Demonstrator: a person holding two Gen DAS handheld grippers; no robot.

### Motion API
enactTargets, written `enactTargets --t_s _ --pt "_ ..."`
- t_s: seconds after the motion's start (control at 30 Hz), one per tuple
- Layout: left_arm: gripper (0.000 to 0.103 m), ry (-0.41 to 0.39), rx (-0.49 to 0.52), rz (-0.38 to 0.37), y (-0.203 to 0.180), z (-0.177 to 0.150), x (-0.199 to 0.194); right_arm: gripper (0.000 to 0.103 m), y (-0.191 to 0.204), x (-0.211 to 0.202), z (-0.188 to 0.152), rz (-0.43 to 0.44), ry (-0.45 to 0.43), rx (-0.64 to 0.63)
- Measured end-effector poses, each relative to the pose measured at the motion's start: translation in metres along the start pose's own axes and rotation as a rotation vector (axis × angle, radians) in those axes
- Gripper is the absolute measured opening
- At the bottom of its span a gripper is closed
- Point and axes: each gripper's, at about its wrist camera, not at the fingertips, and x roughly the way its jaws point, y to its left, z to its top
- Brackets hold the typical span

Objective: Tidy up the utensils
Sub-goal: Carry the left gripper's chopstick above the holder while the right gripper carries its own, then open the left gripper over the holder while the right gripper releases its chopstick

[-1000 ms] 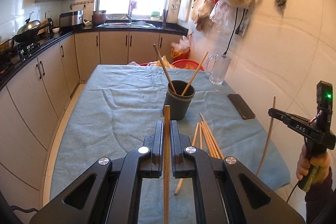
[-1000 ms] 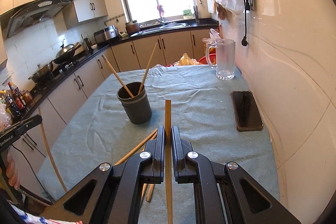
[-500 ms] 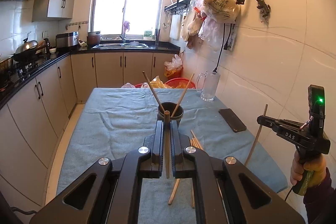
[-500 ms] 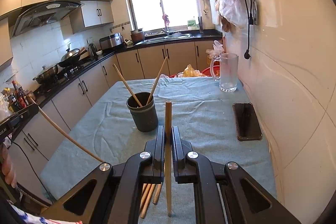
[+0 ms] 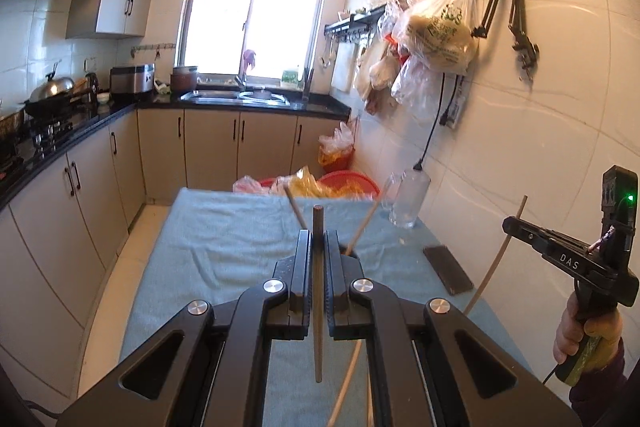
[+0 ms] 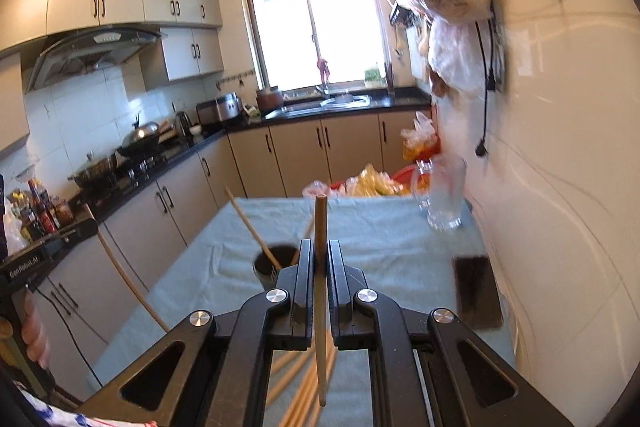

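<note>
- A kitchen with beige cabinets [image 5: 208,147] and a bright window [image 5: 256,23]. In the middle stands a counter [image 5: 224,247] covered with a blue-grey cloth.
- Plastic bags [image 5: 436,35] hang from hooks on the tiled wall to the right.
- The left hand-held gripper [image 5: 318,247] is closed tight on one wooden chopstick [image 5: 318,307], gripped upright between its jaws above the counter.
- The right hand-held gripper [image 6: 320,255] is likewise clamped on its own chopstick [image 6: 320,307], also upright.
- A dark cup [image 6: 270,267] stands mid-counter, partly hidden behind the jaws, with two chopsticks leaning out of it.
- A dark phone [image 6: 476,291] lies flat near the wall edge of the counter.
- A clear glass mug [image 6: 442,195] stands at the far right corner of the counter.
- Loose chopsticks [image 6: 300,387] lie on the cloth at the near end, blurred.
</note>
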Motion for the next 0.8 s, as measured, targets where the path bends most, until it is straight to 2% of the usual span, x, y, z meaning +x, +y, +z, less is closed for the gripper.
enactTargets --t_s 0.13,0.27,0.43,0.57,0.8 --pt "0.005 -0.05 -0.005 0.012 -0.001 0.035 0.016 0.006 0.005 0.022 0.031 0.016 -0.028 0.054" --pt "0.005 -0.073 -0.073 -0.015 0.003 0.067 0.041 0.006 0.011 0.051 0.058 0.032 -0.058 0.098" --pt "0.005 -0.084 -0.097 -0.022 0.002 0.089 0.079 0.006 0.018 0.09 0.075 0.029 -0.091 0.134" --pt "0.005 -0.047 -0.091 -0.015 -0.002 0.086 0.119 0.006 0.019 0.125 0.072 0.016 -0.078 0.15" --pt "0.005 0.102 -0.107 -0.008 0.0 0.058 0.187 0.006 0.018 0.176 0.046 0.008 0.032 0.134"
